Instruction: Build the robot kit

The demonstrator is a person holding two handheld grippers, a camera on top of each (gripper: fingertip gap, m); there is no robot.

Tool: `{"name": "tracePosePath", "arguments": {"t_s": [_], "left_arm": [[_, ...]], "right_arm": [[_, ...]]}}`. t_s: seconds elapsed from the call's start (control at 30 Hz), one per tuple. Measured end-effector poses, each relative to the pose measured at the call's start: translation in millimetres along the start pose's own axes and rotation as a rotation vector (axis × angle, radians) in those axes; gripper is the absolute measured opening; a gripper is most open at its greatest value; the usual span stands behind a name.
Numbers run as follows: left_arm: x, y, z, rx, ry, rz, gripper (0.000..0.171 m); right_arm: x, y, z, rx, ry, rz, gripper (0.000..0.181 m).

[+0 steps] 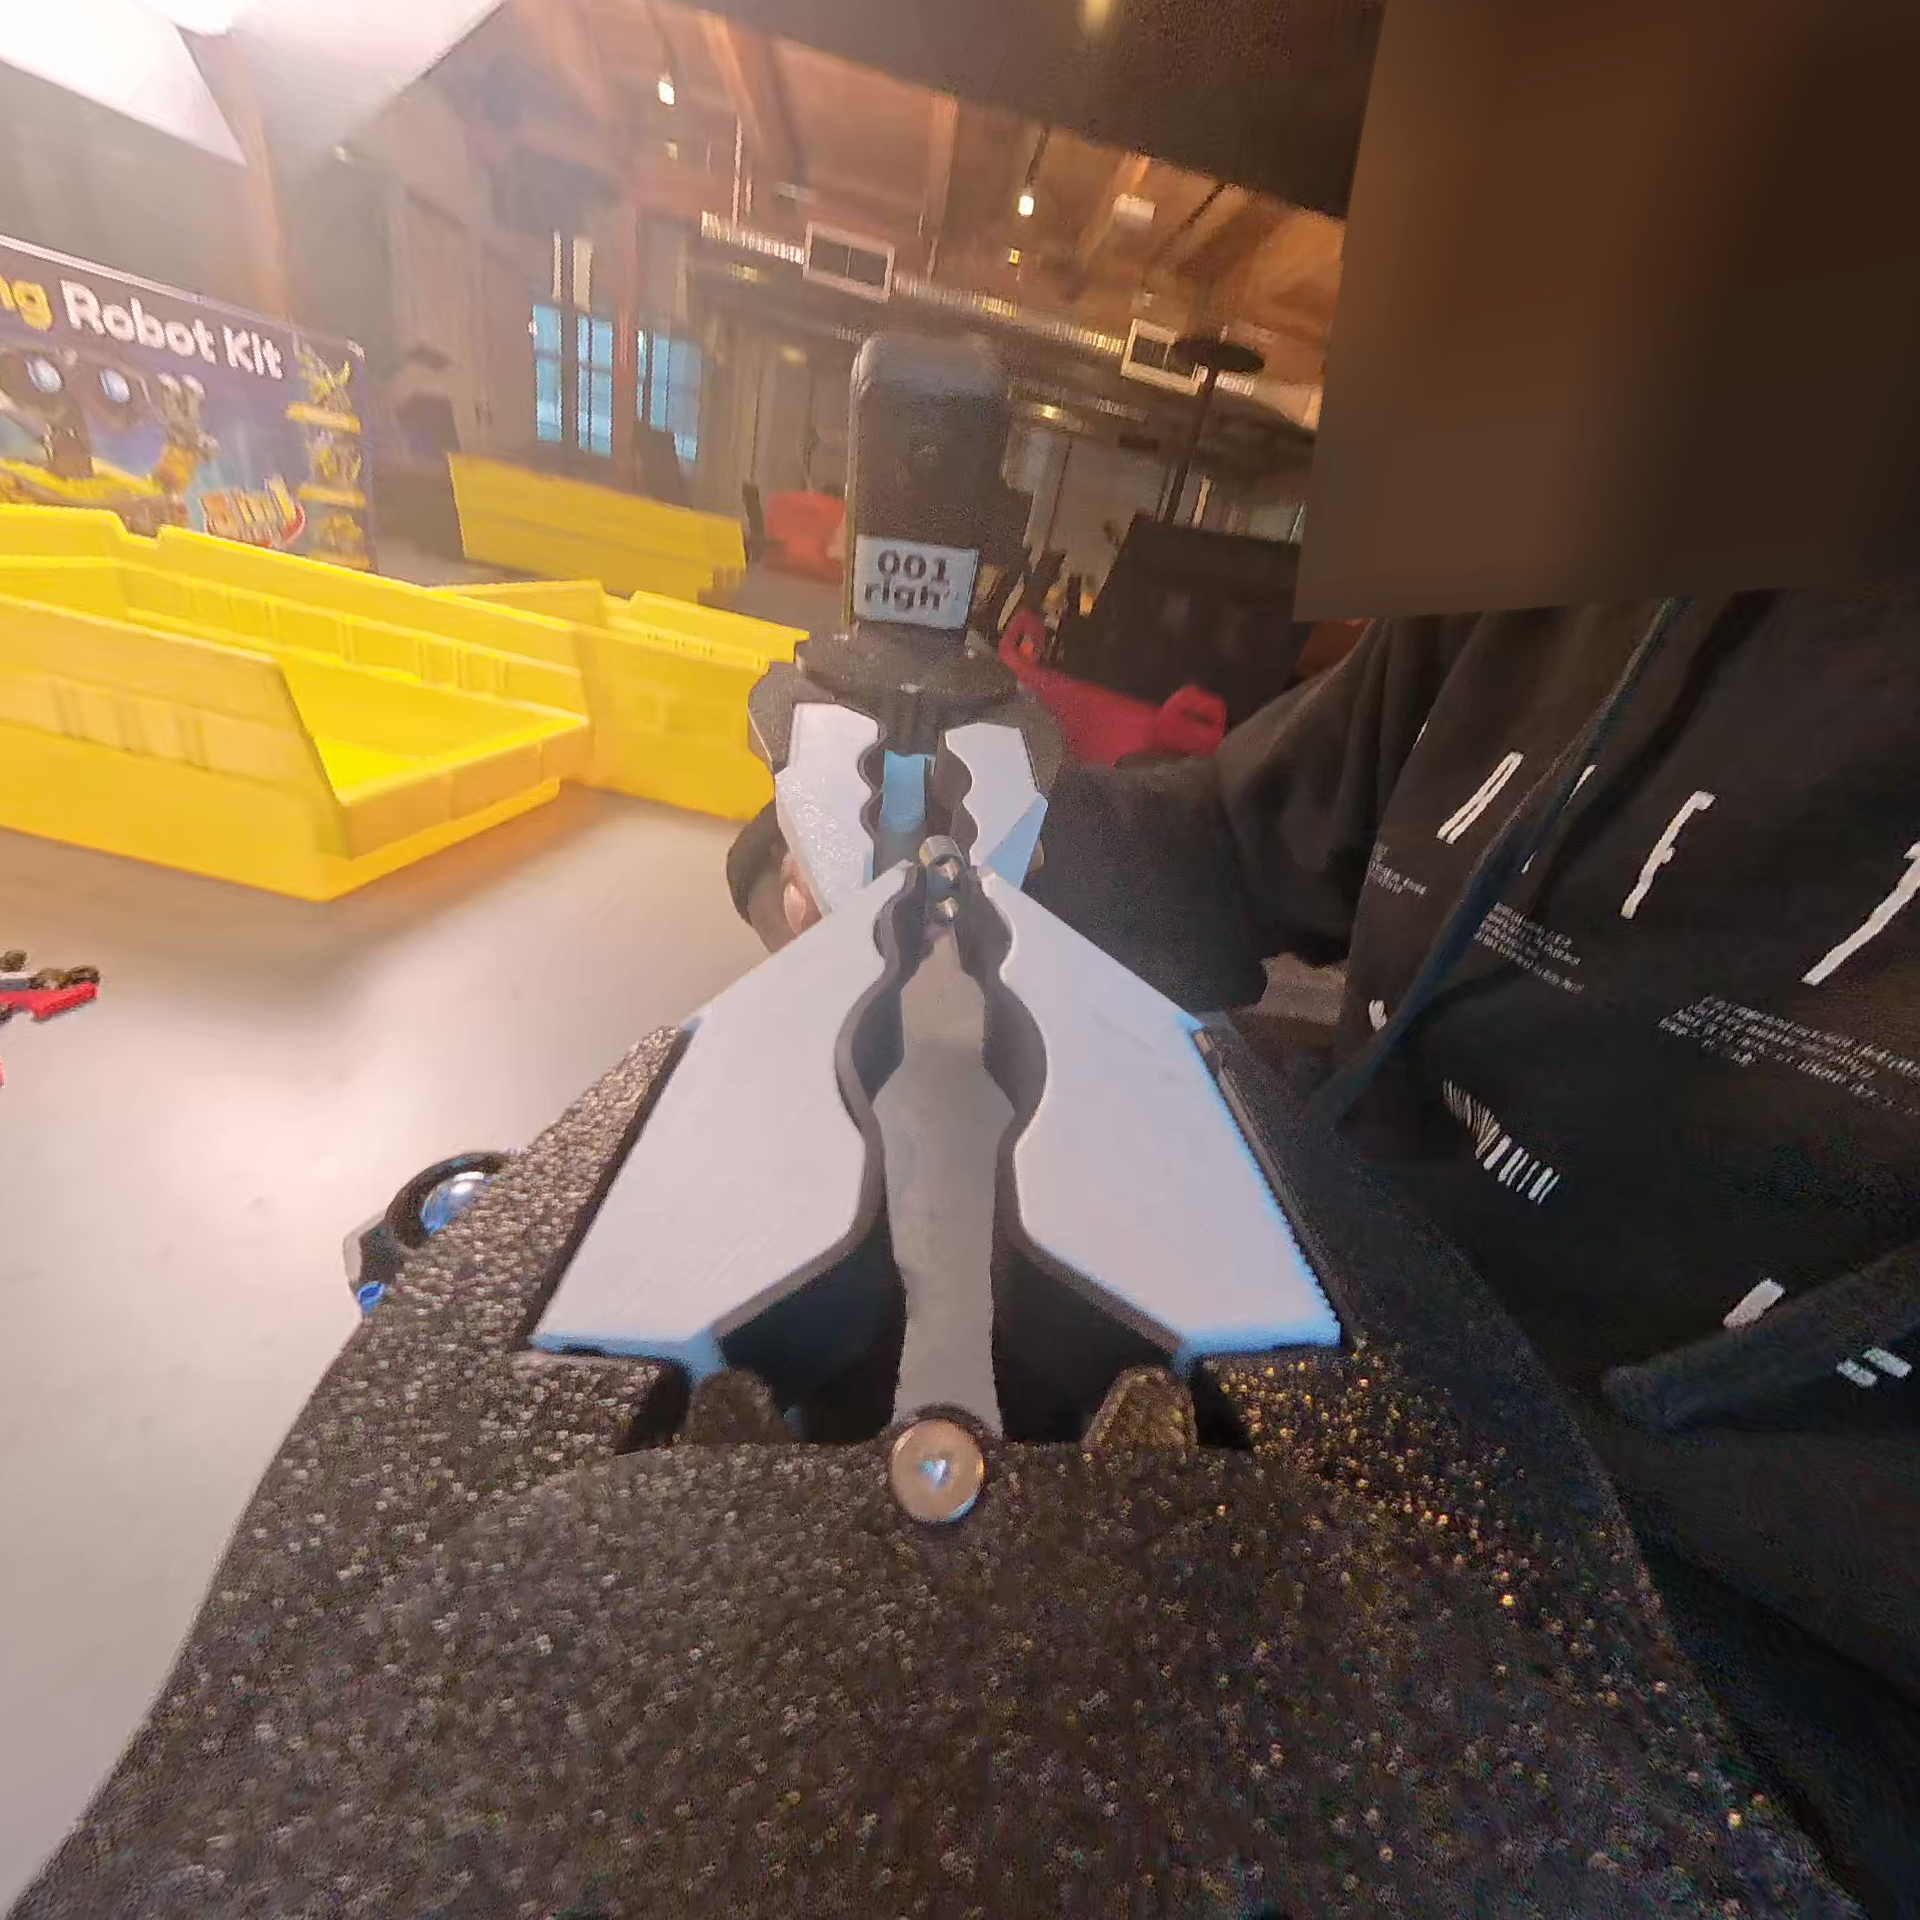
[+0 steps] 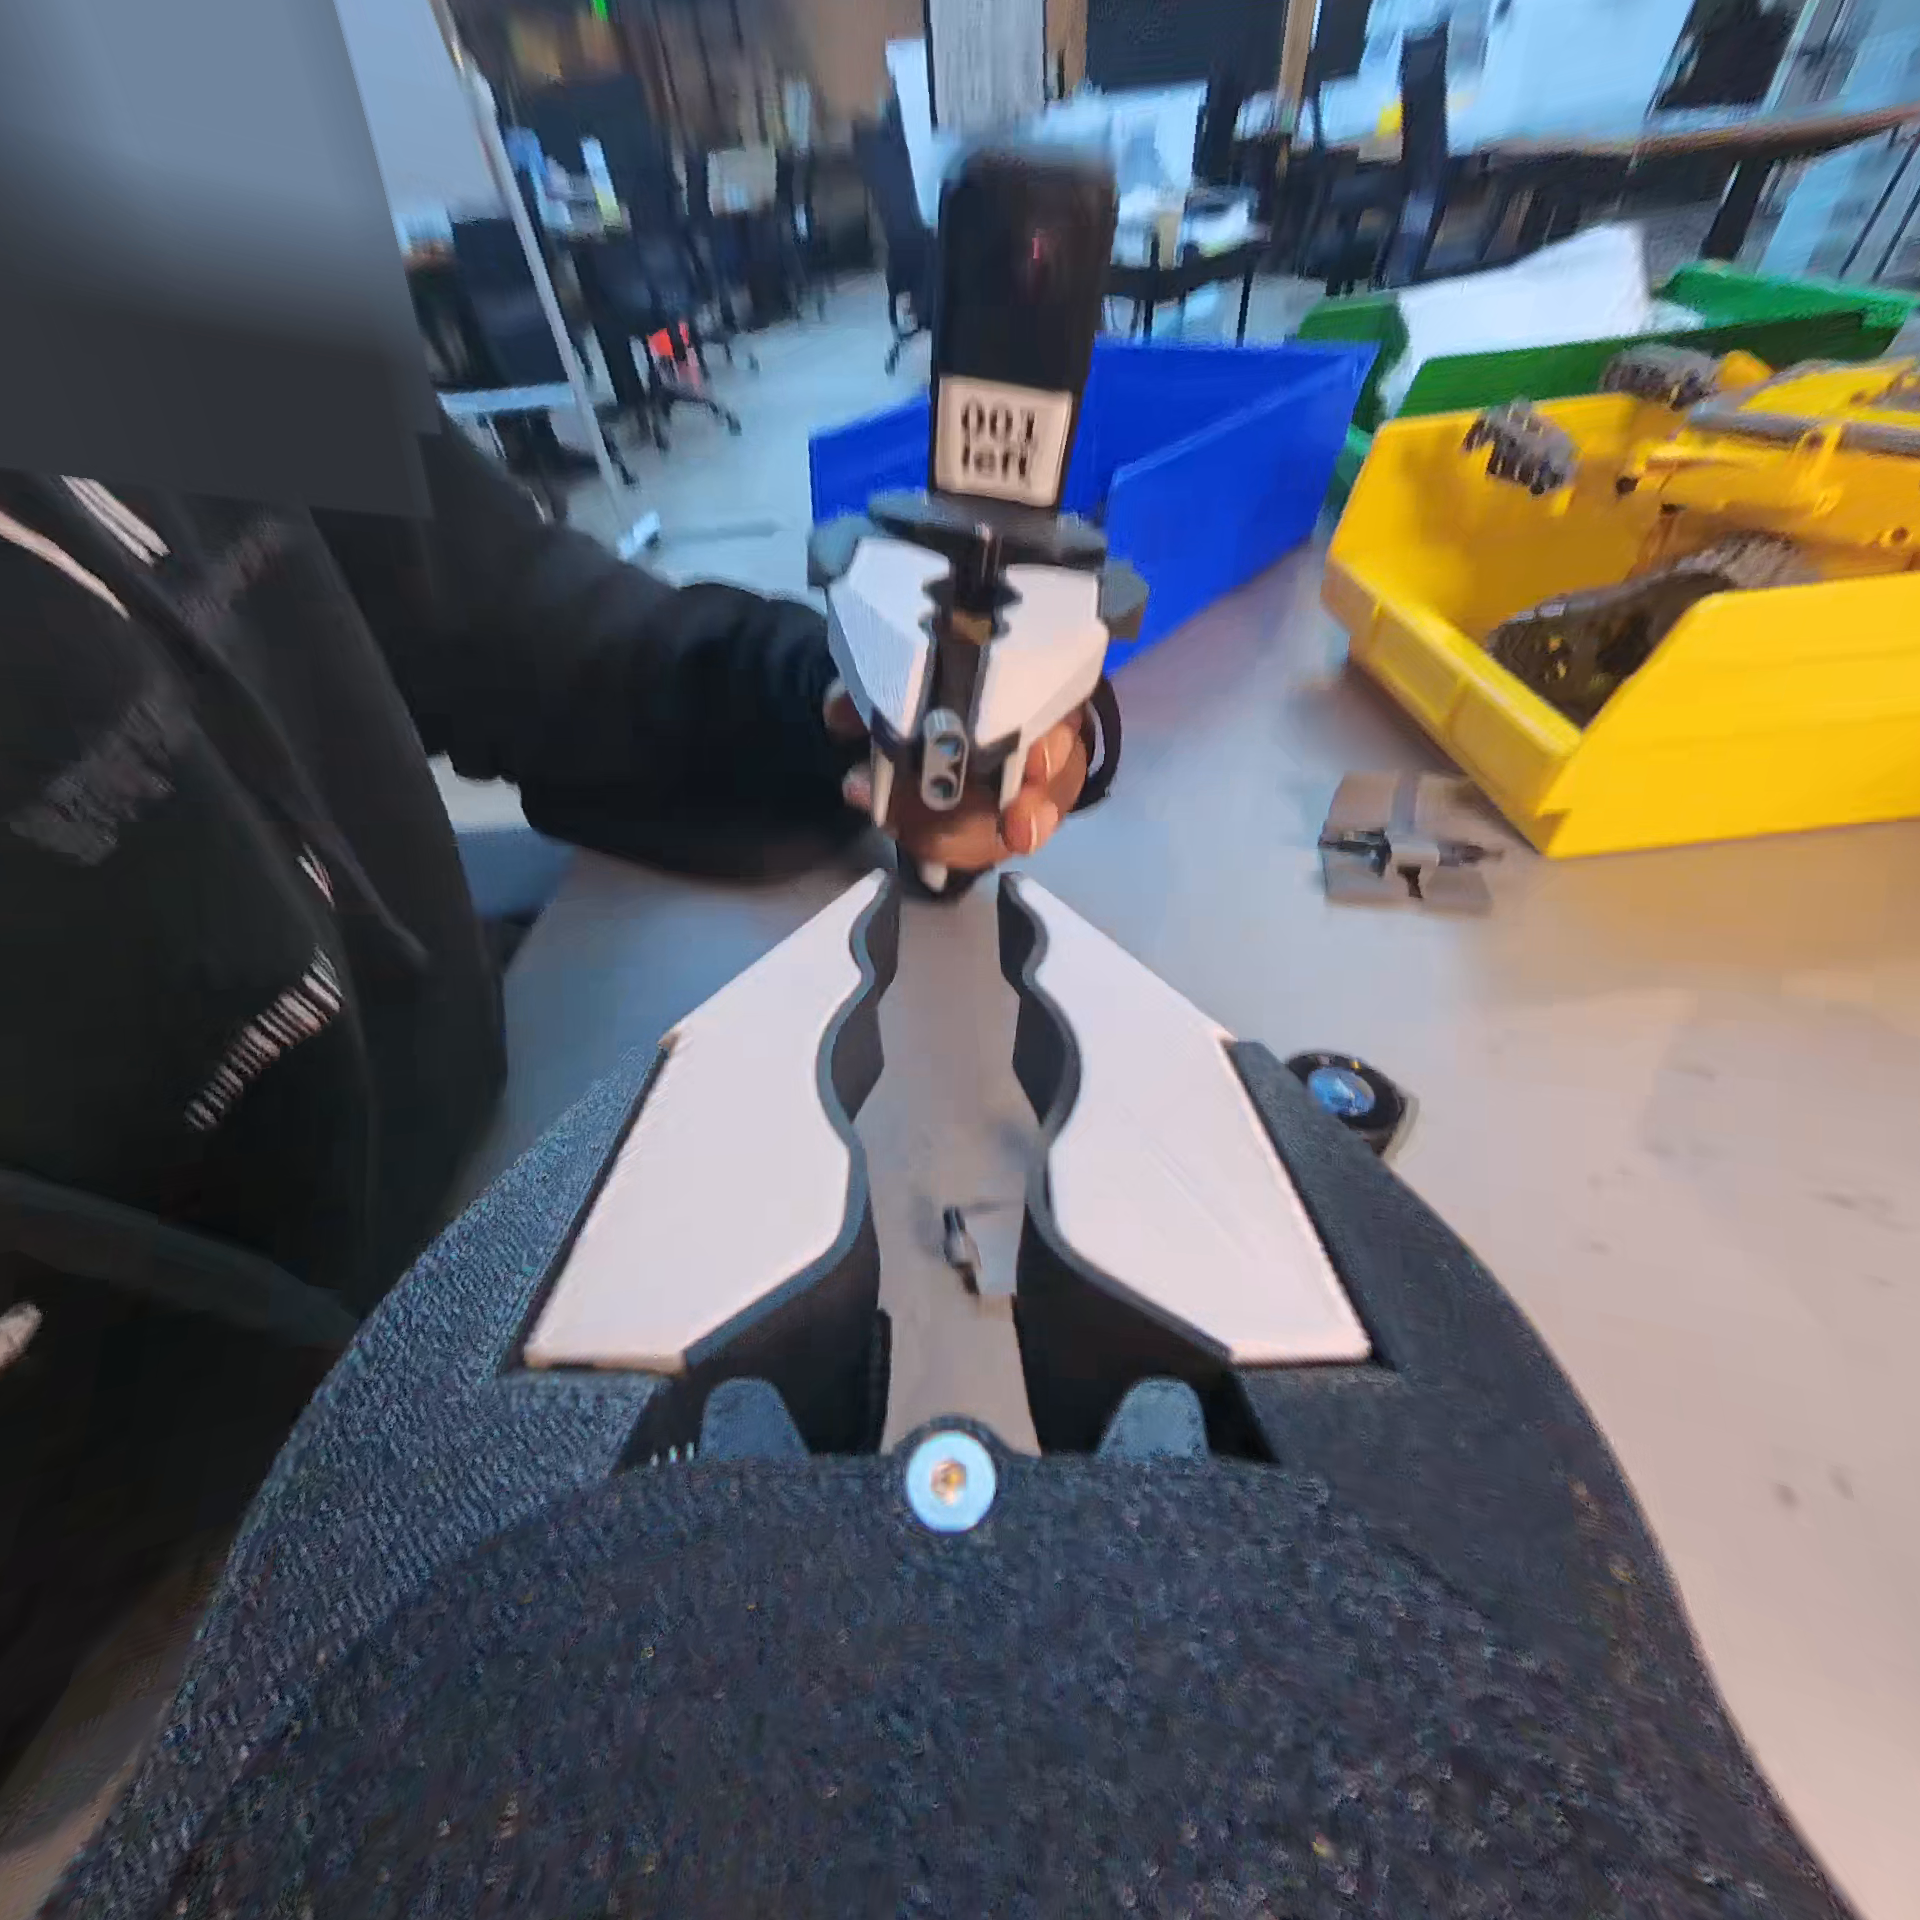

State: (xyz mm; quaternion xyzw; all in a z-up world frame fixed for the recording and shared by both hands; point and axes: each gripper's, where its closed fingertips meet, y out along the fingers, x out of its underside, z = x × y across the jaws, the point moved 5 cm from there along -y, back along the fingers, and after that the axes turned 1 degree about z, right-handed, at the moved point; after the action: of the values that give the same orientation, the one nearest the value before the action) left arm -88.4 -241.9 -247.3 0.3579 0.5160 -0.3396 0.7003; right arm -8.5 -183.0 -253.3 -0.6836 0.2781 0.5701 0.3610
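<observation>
Left wrist view: the left gripper has its pale, wavy-edged fingers closed onto a small grey metal piece with two holes. The piece is held clear of the grey table. Just beyond the piece, the right gripper faces it with its fingers parted. The hand behind it is mostly hidden. Open yellow plastic bins stand well left of the piece, and a person's black printed top is cut off at the frame edge to its right. Right wrist view: the right gripper is partly open and empty, its tips just short of the piece. The left gripper is clamped on the piece, with a curled hand beneath it. Blur obscures the parts in the yellow bin right of the piece.
</observation>
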Motion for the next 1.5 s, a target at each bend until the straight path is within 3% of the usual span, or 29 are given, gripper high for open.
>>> {"name": "tracePosePath", "arguments": {"t_s": [0.17,0.37,0.67,1.1,1.5], "left_arm": [[-5,1,3,0.011,0.02,0.057,0.006],[-3,3,5,0.012,0.051,0.05,0.007],[13,4,-3,-0.122,0.14,-0.138,0.008],[28,6,-2,-0.159,0.259,-0.318,0.007],[35,6,-1,-0.154,0.258,-0.384,0.007]], "right_arm": [[-17,2,-4,-0.012,0.035,0.117,0.01],[-18,2,-6,-0.013,0.047,0.121,0.008],[-2,2,1,0.092,-0.076,-0.062,0.007],[13,5,-1,0.103,-0.175,-0.226,0.007],[20,6,-2,0.094,-0.199,-0.278,0.007]]}}
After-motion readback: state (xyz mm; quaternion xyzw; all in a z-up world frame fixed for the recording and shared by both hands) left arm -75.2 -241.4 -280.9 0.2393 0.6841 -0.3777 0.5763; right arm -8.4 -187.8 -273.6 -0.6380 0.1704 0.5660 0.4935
